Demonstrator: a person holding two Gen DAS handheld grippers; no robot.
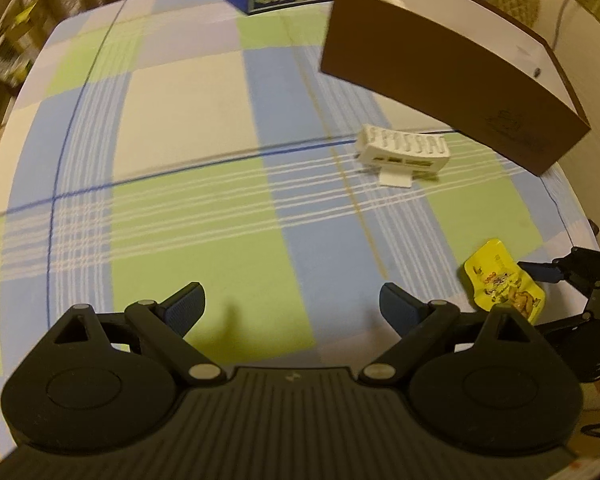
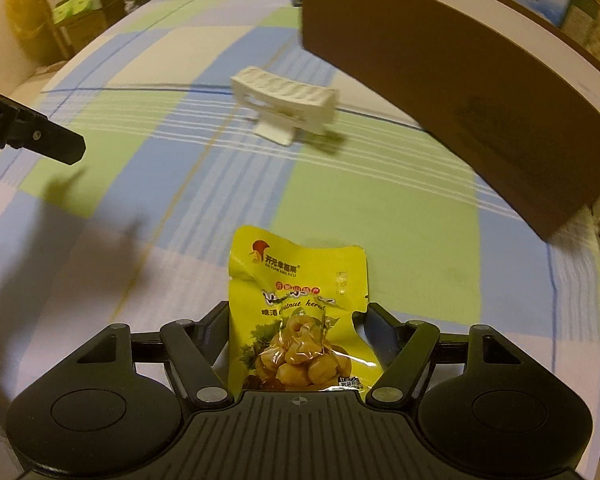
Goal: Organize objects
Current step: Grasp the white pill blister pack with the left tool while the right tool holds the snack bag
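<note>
Carry step of the tidying, by the look of it. Right gripper (image 2: 298,320) clamped on a crinkled yellow foil snack packet printed with chestnuts (image 2: 300,320), jaws pressed in from both sides of the bag, top flap sticking forward past the fingertips toward 12 o'clock. Packet apparently lifted clear of the blue, green and white checked tablecloth (image 2: 380,208), though hard to be sure from the right wrist view.

Left gripper (image 1: 292,306) spread wide, nothing between the blue-padded fingers (image 1: 186,306), hanging over bare cloth. From there, the same packet (image 1: 500,284) seen at about 4 o'clock, with the right gripper's dark fingertip at its edge.

Open brown cardboard box with a pale inner wall (image 2: 460,80) standing at 1 to 2 o'clock in the right wrist view, well apart from the packet. White slotted plastic clip-like piece (image 2: 288,104) lying on the cloth at 12 o'clock, between packet and box, near the box's front wall.

Next move, as a judgement: carry up and over the box wall toward 1 o'clock, high enough to clear the rim and the white piece, then a release inside. White piece likely left for the free left gripper, a reach toward its 1 o'clock.
</note>
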